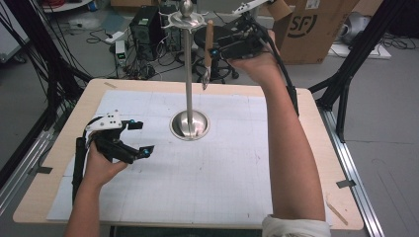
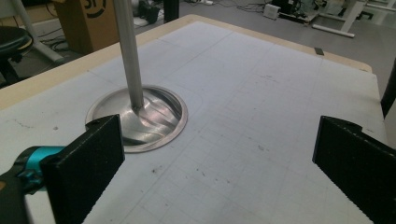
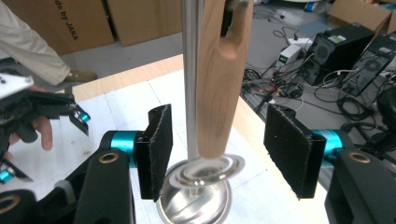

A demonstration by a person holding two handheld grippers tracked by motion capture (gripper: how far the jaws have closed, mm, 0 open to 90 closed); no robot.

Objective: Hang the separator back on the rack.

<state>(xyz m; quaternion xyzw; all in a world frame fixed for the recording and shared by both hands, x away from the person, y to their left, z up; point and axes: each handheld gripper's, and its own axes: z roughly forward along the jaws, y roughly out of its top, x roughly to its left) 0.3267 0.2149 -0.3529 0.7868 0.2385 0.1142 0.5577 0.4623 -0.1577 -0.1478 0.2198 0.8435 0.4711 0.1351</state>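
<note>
We see a wooden-edged counter (image 1: pixel 316 148) covered by a white gridded sheet (image 1: pixel 197 173), with cardboard boxes (image 1: pixel 316 29) and computer cases (image 1: pixel 148 27) on the floor behind it. A polished metal stand (image 1: pixel 189 74) rises from a round, dished base (image 1: pixel 189 124) near the middle of the sheet; its slim pole ends in a flat hook ring and a ball finial.

The high view cuts off the whisk's wire head behind the pole, and the hook that carries the whisk is too small to make out. In the right gripper view the handle's top leaves the picture, and the wires are a blurred coil.

The whisk (image 1: pixel 208 52) has a smooth, rounded wooden handle with an elongated slot near its top. It hangs upright just beside the pole, wire head down, above the base.

The right gripper (image 3: pixel 217 151) is raised beside the stand. Its jaws, faced with coarse black pads, stand partly open on either side of the handle, clear of it.

The left gripper (image 1: pixel 138 138) rests low over the sheet's left part, jaws wide open and empty.
</note>
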